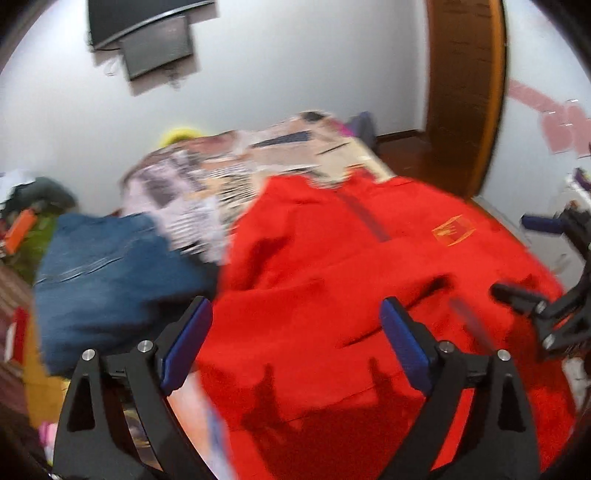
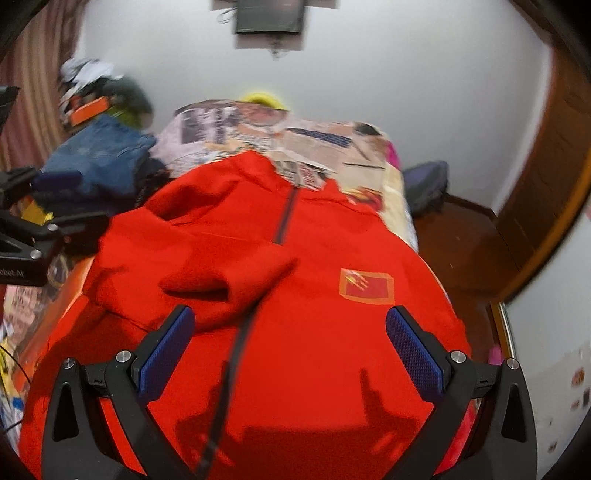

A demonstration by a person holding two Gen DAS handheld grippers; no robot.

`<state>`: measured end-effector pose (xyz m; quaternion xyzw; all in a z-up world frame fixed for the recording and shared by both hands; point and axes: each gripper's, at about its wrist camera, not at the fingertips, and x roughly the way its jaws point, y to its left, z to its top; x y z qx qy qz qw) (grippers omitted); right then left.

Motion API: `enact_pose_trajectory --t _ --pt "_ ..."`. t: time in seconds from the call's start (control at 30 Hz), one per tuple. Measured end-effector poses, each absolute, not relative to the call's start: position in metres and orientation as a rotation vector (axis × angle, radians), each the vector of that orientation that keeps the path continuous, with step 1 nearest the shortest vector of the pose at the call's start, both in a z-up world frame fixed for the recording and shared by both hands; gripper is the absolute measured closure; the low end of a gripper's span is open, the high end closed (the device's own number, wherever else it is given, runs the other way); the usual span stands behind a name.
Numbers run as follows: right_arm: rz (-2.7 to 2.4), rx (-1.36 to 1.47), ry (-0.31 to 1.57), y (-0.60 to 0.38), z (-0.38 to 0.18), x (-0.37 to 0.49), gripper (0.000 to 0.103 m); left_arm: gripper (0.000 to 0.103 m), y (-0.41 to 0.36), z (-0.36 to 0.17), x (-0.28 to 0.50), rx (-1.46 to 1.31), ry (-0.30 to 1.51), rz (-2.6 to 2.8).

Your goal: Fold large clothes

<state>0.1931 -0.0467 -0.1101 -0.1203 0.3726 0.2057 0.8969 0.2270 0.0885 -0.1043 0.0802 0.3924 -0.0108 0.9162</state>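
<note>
A large red jacket (image 1: 332,258) lies front up on the bed, with a dark zip down its middle and a flag patch (image 2: 365,286) on the chest. In the right wrist view one sleeve (image 2: 229,284) is folded across the jacket (image 2: 314,350). My left gripper (image 1: 295,310) hovers open over the jacket's left part, with nothing between its blue pads. My right gripper (image 2: 291,314) stands open above the lower front, also holding nothing. Each gripper shows at the edge of the other's view: the right gripper (image 1: 535,299) and the left gripper (image 2: 55,229).
Folded blue jeans (image 1: 107,273) lie to the left of the jacket on the patterned bedspread (image 1: 221,177). More clothes are piled at the far left (image 2: 99,96). A wooden door (image 1: 465,92) and dark floor (image 2: 458,251) lie to the right. A screen (image 2: 271,14) hangs on the wall.
</note>
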Motion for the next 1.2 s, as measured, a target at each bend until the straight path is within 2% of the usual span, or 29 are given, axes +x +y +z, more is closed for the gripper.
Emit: enact_pose_trajectory --t 0.3,0.4,0.5,0.67,0.77,0.83,0.87,1.2 --pt "0.574 -0.492 0.86 0.029 -0.149 0.214 0.003 0.011 0.174 -0.166 0.2 0.099 0.982 0.126" --pt "0.599 -0.598 0.9 0.046 -0.165 0.217 0.013 0.011 0.186 -0.196 0.191 0.072 1.046 0.139" --pt "0.607 -0.701 0.938 0.063 -0.183 0.221 0.015 0.011 0.19 -0.223 0.185 0.049 1.106 0.133" --pt "0.627 -0.691 0.981 0.07 -0.193 0.231 0.032 0.011 0.193 -0.251 0.187 -0.009 1.132 0.141" --pt "0.635 -0.619 1.004 0.07 -0.193 0.24 0.059 0.011 0.203 -0.253 0.195 -0.099 1.118 0.15" --pt "0.634 -0.583 1.004 0.075 -0.192 0.245 0.09 0.011 0.207 -0.254 0.202 -0.141 1.111 0.159" --pt "0.636 -0.556 1.006 0.075 -0.189 0.247 0.094 0.011 0.208 -0.255 0.205 -0.149 1.105 0.162" --pt "0.527 -0.259 0.767 0.019 -0.094 0.266 0.097 0.011 0.198 -0.228 0.223 -0.209 1.026 0.117"
